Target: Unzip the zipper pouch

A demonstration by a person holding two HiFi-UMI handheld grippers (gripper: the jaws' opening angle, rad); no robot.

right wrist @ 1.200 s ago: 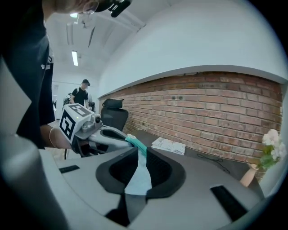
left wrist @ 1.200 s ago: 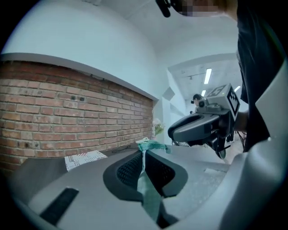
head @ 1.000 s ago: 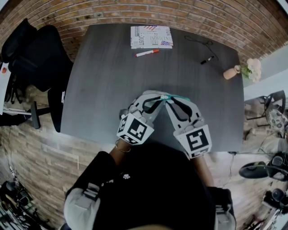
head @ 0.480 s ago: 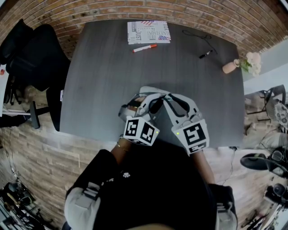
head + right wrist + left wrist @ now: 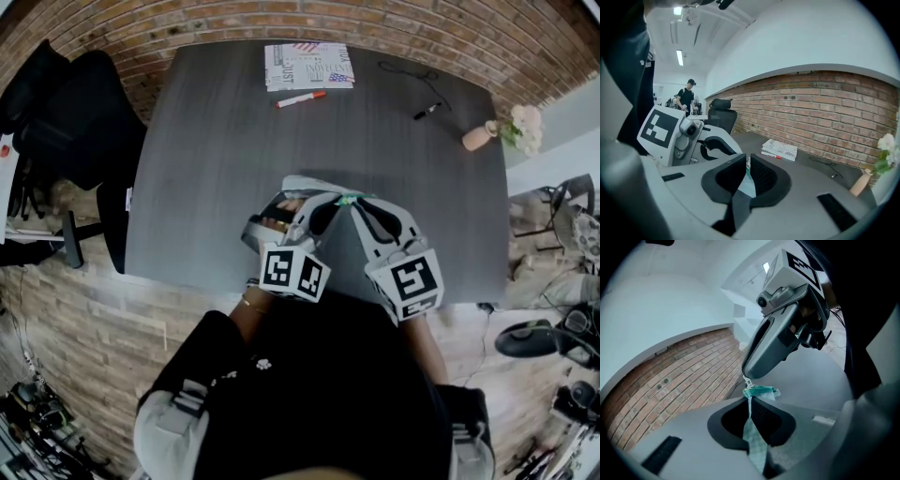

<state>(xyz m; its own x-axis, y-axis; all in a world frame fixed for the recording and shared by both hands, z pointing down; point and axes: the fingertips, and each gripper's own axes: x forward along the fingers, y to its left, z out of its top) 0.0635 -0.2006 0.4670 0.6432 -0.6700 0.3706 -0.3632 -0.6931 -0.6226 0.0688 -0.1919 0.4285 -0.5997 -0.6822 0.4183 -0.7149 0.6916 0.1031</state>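
Little has shifted; my left gripper [image 5: 752,411] stays clamped on the soft, light pouch [image 5: 755,434] above the table [image 5: 234,141]; my right gripper [image 5: 749,376]'s jaws are closing on its small zipper pull [image 5: 747,381], the proper hold.

Head view looks steeply down; both close gripper views face the shared pouch [image 5: 761,391].

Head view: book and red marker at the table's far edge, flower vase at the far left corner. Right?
Not quite. The flower vase stands at the far right corner of the table, not the left, as the head view shows. The book and the red marker do lie at the far edge.
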